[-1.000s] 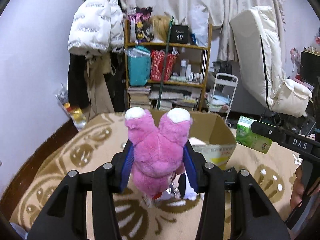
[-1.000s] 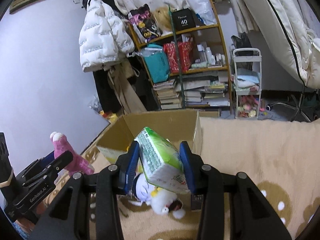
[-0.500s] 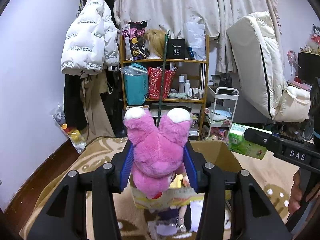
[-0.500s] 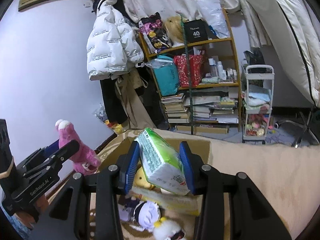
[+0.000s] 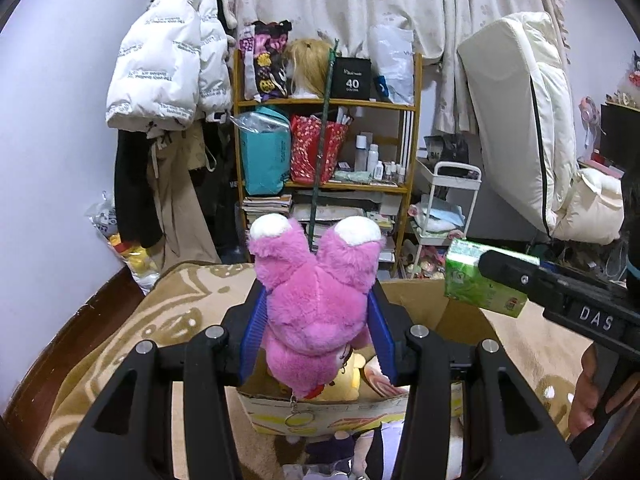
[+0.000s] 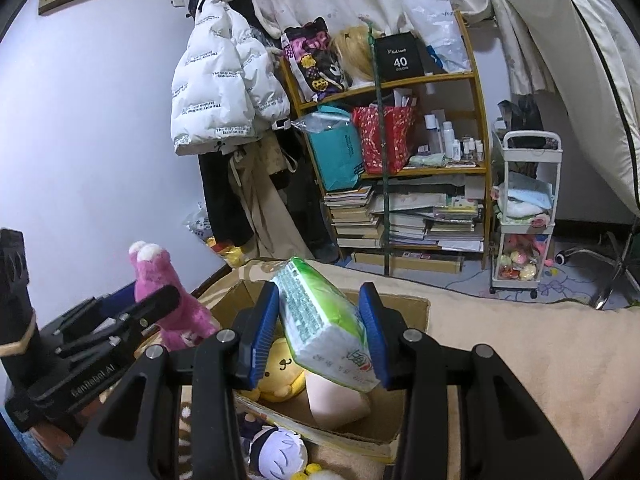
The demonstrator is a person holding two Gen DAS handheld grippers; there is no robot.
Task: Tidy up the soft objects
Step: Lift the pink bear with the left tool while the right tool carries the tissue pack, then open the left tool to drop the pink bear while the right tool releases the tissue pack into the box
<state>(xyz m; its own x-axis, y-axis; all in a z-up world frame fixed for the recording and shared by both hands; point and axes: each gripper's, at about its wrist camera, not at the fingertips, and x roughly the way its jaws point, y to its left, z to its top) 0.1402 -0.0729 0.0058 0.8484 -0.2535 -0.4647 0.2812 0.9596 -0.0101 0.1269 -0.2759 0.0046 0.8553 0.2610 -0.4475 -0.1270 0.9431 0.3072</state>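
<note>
Both hands are loaded and poised over the cardboard box [image 6: 416,308] that sits on the tan blanket [image 6: 520,344]. The left gripper [image 5: 316,320] is clamped on a pink plush toy [image 5: 316,292], feet up, hanging above the box's near-left corner. The right gripper [image 6: 320,330] is squeezed around a green pack of tissues [image 6: 324,320], tilted, above the middle of the open box.

Some of the sorting looks done: a yellow plush [image 6: 282,372] and a pale pink soft thing [image 6: 336,404] (I can't tell what it is) already lie inside the box. Neither of the carried pieces has been let go yet, so those two drops are what I'd expect next.

More remains after that, by my reckoning. A doll with pale lilac hair [image 6: 280,452] lies on the blanket just outside the box's near wall, along with another small toy or two at the bottom edge that are too cut off to make out.
</note>
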